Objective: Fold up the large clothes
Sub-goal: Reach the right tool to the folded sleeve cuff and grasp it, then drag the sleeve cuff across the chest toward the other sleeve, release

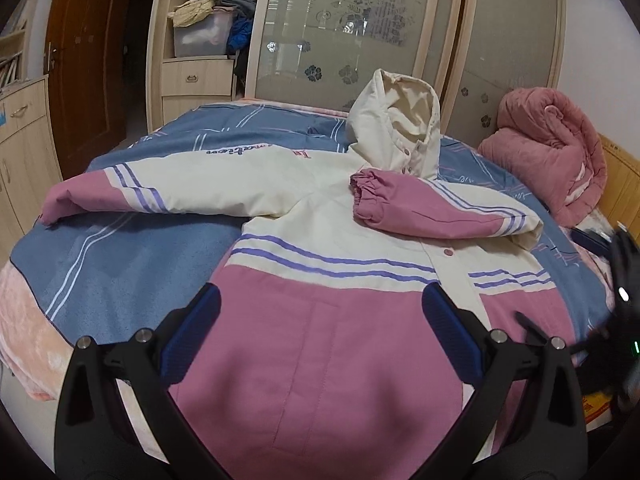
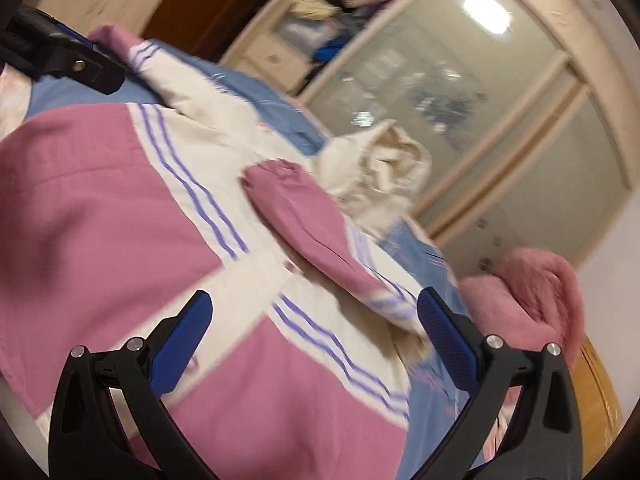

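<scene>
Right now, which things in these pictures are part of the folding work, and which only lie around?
Part of the job:
- jacket, spread on the bed
- folded-in sleeve
- outstretched sleeve
- hood
- left tongs and right tongs, both open

Only lying around:
- pink quilted bundle
- bedcover
- wardrobe
- storage box

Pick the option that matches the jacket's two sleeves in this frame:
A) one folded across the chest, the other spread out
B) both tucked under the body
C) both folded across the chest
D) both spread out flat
A: on the jacket, the right-hand sleeve lies folded over the chest with its cuff near the hood, while the left-hand sleeve stretches out over the bedspread.
</scene>
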Tool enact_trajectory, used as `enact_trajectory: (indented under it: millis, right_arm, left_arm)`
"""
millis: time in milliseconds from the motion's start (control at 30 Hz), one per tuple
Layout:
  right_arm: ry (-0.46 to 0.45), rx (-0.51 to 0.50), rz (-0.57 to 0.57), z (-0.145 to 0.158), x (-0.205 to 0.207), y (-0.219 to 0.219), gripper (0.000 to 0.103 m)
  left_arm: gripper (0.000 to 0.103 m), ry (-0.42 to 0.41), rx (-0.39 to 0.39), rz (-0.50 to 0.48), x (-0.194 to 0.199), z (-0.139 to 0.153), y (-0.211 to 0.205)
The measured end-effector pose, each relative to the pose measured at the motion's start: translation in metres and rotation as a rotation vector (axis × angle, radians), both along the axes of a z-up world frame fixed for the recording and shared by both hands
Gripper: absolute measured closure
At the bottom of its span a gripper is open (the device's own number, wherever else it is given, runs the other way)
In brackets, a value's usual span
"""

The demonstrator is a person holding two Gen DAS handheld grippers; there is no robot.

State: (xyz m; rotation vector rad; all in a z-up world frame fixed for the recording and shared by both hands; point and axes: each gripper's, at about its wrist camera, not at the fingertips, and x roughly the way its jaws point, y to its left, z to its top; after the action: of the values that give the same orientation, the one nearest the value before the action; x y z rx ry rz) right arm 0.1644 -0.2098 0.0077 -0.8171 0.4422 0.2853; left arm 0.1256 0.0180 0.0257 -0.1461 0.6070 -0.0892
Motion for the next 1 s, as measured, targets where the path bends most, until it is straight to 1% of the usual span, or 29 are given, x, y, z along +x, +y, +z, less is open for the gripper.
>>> enact_trajectory:
  millis: [67, 200, 300, 433, 533, 567, 600, 633, 667, 700, 733, 800, 833, 933, 1000]
  right_arm:
    - [0.059, 0.01, 0.03, 0.006, 0.023, 0.014, 0.001]
    - [0.119, -0.01, 0.061, 0.005, 0.062, 0.045, 0.001]
    - [0.175, -0.027, 0.058, -0.001, 0.095, 0.07, 0.008]
    - [0.231, -0.093, 0.019, -0.019, 0.142, 0.105, 0.01]
    - [0.253, -0.131, -0.034, -0.033, 0.172, 0.12, 0.012]
    - [0.266, -0.145, -0.075, -0.039, 0.186, 0.124, 0.015]
    - [0.285, -0.148, -0.109, -0.044, 0.197, 0.125, 0.023]
    - [0.312, -0.135, -0.154, -0.049, 0.21, 0.124, 0.039]
    - [0.351, -0.102, -0.191, -0.05, 0.22, 0.121, 0.048]
    - [0.39, -0.054, -0.223, -0.051, 0.228, 0.119, 0.067]
    - [0.396, -0.03, -0.251, -0.051, 0.233, 0.118, 0.072]
    - [0.351, -0.006, -0.262, -0.046, 0.233, 0.123, 0.077]
    - [0.329, 0.026, -0.256, -0.04, 0.23, 0.126, 0.08]
    - [0.263, 0.1, -0.228, -0.018, 0.223, 0.14, 0.083]
    - [0.255, 0.142, -0.21, -0.006, 0.222, 0.149, 0.084]
  left_arm:
    - [0.002, -0.005, -0.009, -0.008, -0.003, 0.002, 0.003]
    - [0.002, -0.015, -0.032, -0.003, -0.007, 0.006, 0.015]
    - [0.002, -0.021, -0.051, 0.017, -0.009, 0.008, 0.028]
    - [0.002, -0.008, -0.081, 0.047, -0.006, 0.006, 0.046]
    - [0.002, -0.008, -0.088, 0.068, -0.004, 0.007, 0.056]
    - [0.002, -0.008, -0.092, 0.075, -0.003, 0.007, 0.06]
    - [0.002, -0.005, -0.099, 0.081, -0.002, 0.006, 0.063]
    - [0.002, 0.001, -0.107, 0.089, 0.001, 0.006, 0.067]
    - [0.002, 0.006, -0.113, 0.095, 0.003, 0.005, 0.07]
    - [0.002, 0.01, -0.118, 0.099, 0.005, 0.005, 0.073]
    - [0.002, 0.014, -0.126, 0.104, 0.006, 0.005, 0.075]
    - [0.002, 0.011, -0.137, 0.107, 0.007, 0.006, 0.08]
    - [0.002, 0.004, -0.143, 0.108, 0.006, 0.008, 0.082]
    - [0.002, -0.013, -0.152, 0.108, 0.003, 0.012, 0.087]
    - [0.002, -0.016, -0.159, 0.108, 0.002, 0.013, 0.09]
